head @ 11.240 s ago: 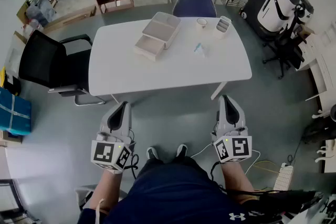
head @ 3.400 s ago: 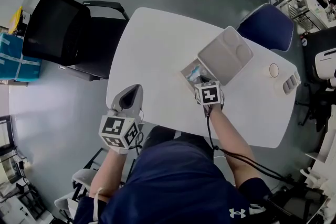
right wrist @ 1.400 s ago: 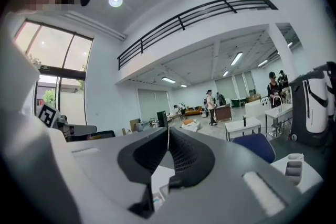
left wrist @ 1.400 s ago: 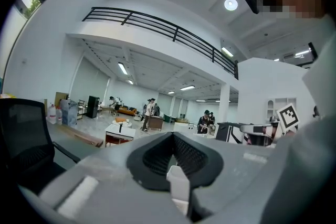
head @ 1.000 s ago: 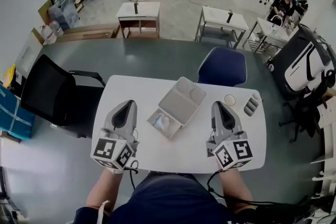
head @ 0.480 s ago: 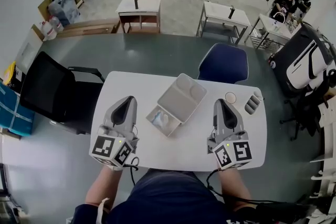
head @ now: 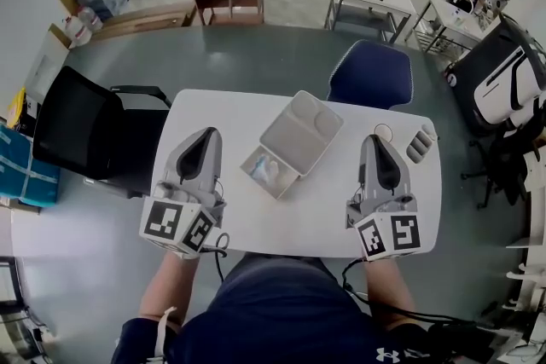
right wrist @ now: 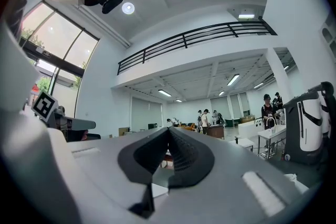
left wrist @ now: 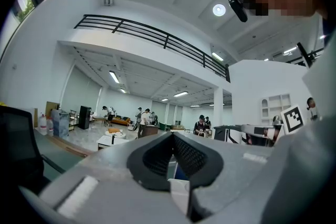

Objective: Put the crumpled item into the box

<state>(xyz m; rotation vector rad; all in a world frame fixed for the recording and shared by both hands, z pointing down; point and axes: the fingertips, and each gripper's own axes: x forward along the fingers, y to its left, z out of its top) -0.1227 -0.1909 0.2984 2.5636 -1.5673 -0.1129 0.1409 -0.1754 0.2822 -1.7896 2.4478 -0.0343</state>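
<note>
On the white table, centre: one shallow pale box, its lid open on the far side.
- Contents: the crumpled item, whitish with a blue tint, lying in the box's tray. Its material is too small to make out.
- Far right of the table: a grey ribbed holder, and a small round cup partly covered by the right gripper.
- Left gripper: over the near left of the table, jaws closed together on nothing, well apart from the box.
- Right gripper: over the near right, jaws likewise pressed together and empty.
- Change: at the start the item lay loose on the table to the right of the box. A few seconds ago the right gripper stood at the tray. Now both grippers are back at the near edge.
- Beside the table: a black chair at left, a blue chair at the far side.
- The gripper views look over the table into the hall and show almost nothing of the box.
</note>
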